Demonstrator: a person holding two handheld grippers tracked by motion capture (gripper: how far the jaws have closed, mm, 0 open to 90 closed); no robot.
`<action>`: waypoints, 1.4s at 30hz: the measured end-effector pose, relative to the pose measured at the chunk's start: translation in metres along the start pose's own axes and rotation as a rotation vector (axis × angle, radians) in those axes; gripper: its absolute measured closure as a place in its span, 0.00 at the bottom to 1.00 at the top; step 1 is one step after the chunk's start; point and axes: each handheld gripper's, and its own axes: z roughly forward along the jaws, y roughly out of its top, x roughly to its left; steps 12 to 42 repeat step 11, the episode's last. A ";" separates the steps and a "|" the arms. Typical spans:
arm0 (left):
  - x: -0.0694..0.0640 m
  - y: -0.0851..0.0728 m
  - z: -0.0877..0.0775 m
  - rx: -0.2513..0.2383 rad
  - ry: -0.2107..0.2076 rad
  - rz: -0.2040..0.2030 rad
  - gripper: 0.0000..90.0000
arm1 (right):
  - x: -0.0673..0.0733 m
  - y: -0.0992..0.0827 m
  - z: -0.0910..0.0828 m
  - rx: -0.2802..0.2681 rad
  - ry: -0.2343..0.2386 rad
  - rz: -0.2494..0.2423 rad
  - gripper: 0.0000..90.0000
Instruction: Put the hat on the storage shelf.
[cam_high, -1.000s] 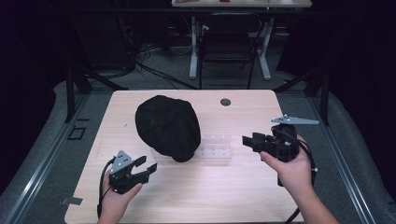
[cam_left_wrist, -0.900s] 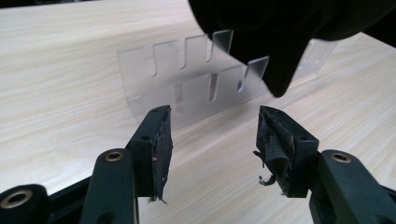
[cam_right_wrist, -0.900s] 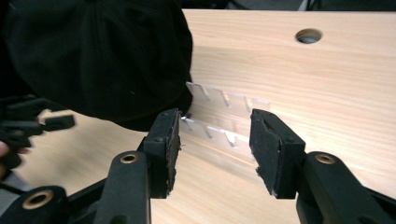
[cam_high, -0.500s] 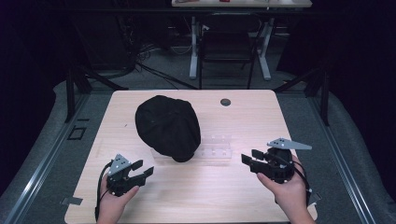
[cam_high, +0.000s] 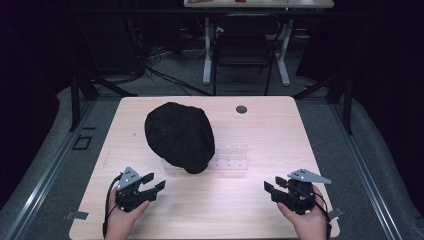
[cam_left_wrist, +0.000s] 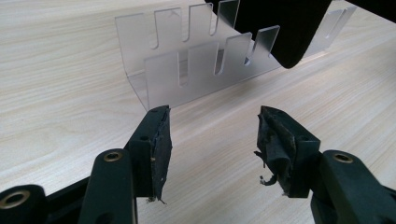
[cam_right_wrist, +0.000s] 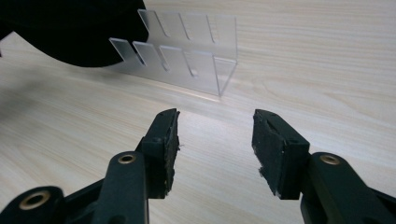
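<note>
The table (cam_high: 280, 125) has a light wood-grain top with rounded corners; the grain also shows in the left gripper view (cam_left_wrist: 56, 70) and the right gripper view (cam_right_wrist: 327, 60). A round black grommet (cam_high: 241, 109) sits in the top near the far edge, right of centre.

Grey floor covering (cam_high: 380, 165) surrounds the table. A metal floor rail (cam_high: 45, 175) runs along the left side and a second rail (cam_high: 367, 185) along the right. A black square outline (cam_high: 81, 143) is marked on the floor left of the table.

Behind the table:
- a rear desk (cam_high: 260, 3) on white legs (cam_high: 207, 50);
- a black chair (cam_high: 243, 50) between those legs;
- loose cables (cam_high: 150, 65) on the floor, left of the chair.
</note>
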 end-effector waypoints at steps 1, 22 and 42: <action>0.000 0.000 0.000 0.003 -0.001 -0.002 0.50 | -0.001 -0.003 0.002 0.001 0.003 0.001 0.56; -0.006 -0.002 0.006 0.020 -0.028 0.020 0.53 | -0.012 -0.031 0.018 -0.021 -0.044 -0.045 0.65; -0.006 -0.002 0.006 0.020 -0.028 0.020 0.53 | -0.012 -0.031 0.018 -0.021 -0.044 -0.045 0.65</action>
